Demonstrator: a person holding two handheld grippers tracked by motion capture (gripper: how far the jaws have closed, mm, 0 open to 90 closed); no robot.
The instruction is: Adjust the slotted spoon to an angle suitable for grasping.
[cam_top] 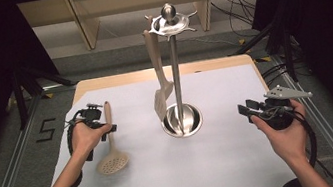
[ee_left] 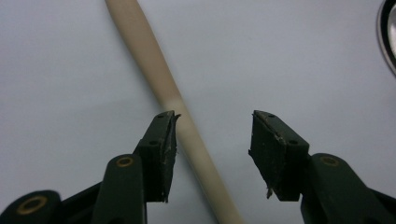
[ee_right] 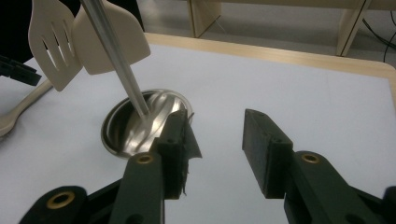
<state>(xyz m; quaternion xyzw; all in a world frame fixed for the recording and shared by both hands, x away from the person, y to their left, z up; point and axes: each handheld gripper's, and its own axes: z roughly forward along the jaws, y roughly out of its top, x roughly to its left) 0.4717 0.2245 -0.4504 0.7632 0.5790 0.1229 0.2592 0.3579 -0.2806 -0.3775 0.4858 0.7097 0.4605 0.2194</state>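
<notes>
**Two grippers, one skimmer on the table**

Left gripper (ee_left: 212, 154) straddles the skimmer (cam_top: 111, 148) handle with its jaws apart, the handle beside one pad; utensil stand (cam_top: 182, 119) at centre; right gripper (ee_right: 217, 154) released, holding nothing.

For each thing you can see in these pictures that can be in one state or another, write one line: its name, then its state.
Skimmer: lying flat on the white sheet, its handle between the left claw's jaws, not yet clamped.
Left claw: open, lowered over the handle.
Right claw: open, nothing between its jaws.
Utensil stand: upright on its round base.
Spatulas: hanging from the stand, two seen in the right gripper view.
</notes>
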